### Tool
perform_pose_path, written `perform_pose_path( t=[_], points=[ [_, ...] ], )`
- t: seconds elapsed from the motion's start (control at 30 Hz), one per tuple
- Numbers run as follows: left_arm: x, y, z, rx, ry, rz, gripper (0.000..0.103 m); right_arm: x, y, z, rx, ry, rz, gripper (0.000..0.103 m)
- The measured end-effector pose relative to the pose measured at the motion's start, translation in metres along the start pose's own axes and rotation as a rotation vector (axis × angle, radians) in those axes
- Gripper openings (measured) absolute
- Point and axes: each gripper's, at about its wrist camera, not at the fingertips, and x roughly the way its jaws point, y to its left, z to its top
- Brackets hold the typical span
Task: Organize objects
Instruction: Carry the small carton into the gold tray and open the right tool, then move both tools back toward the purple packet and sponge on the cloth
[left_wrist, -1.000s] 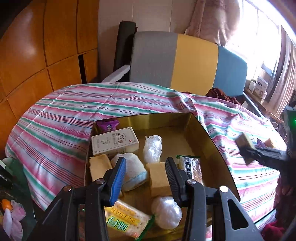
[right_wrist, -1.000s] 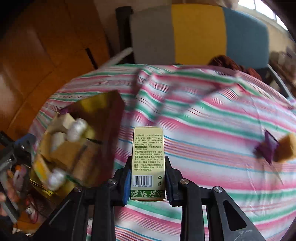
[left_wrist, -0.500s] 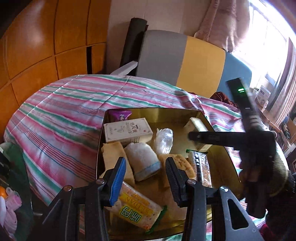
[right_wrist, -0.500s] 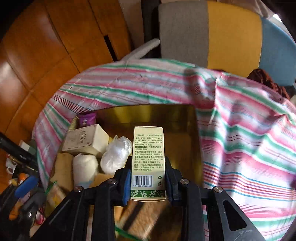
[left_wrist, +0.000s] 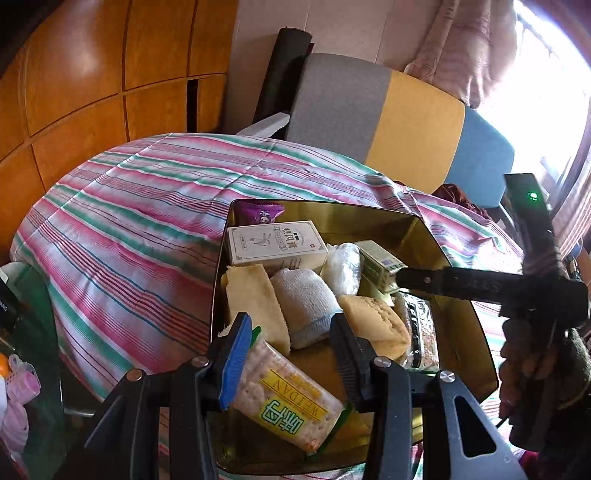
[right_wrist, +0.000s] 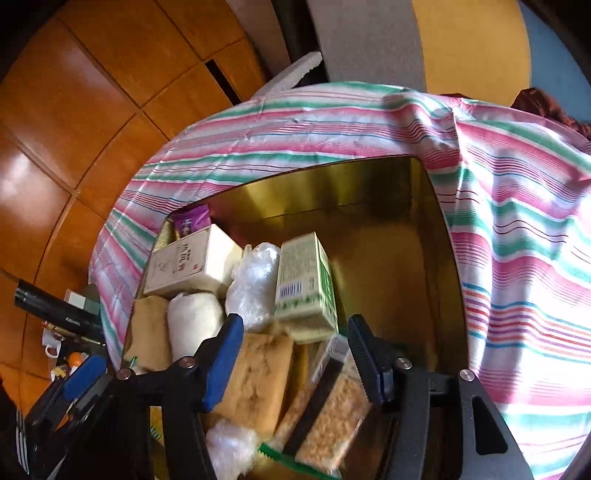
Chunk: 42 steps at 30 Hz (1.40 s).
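Just beyond the right tongs (right_wrist: 295, 354) — spread wide, empty — lies the green box (right_wrist: 304, 284).

Landmark: gold tin (right_wrist: 369, 192), open-topped, on the striped cloth.
Green box (right_wrist: 304, 284): pale green carton with barcode, lying tilted near the tin's middle, touching the plastic-wrapped lump.
White box (left_wrist: 275, 245): cream carton with printed characters, on its side at the tin's far left.
Purple packet (left_wrist: 260, 213): in the far left corner, behind the white box.
Plastic-wrapped lump (right_wrist: 255, 280): translucent white, between the white box and the green box.
Cracker pack (left_wrist: 286, 398): yellow-green label, tilted at the tin's near edge.
Sponge block (right_wrist: 255, 380): tan, near the tin's front.
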Motion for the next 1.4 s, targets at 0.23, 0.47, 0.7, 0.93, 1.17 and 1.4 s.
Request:
perform_pose_path(
  t=[0.23,0.47,0.7,0.93,1.17,1.4],
  points=[
    [-0.009,-0.014,-0.003,0.035,-0.008,-0.010,0.044,-0.031,-0.008,-0.022,-0.014,-0.052,-0.024,0.061],
    [-0.015,-0.028,-0.007,0.079,-0.010,-0.019,0.044,-0.065,-0.020,-0.044,-0.029,-0.130,-0.077,0.068],
    [-0.018,-0.043,-0.010,0.120,-0.005,-0.034,0.044,-0.098,-0.043,-0.061,-0.015,-0.185,-0.128,0.078],
    [-0.018,-0.062,-0.014,0.165,0.004,-0.048,0.044,-0.127,-0.092,-0.078,0.049,-0.201,-0.204,0.079],
    [-0.016,-0.084,-0.017,0.221,0.012,-0.063,0.044,-0.158,-0.152,-0.090,0.118,-0.216,-0.312,0.079],
    [-0.012,-0.118,-0.018,0.298,0.028,-0.108,0.045,-0.199,-0.220,-0.102,0.194,-0.256,-0.445,0.081]
  ],
)
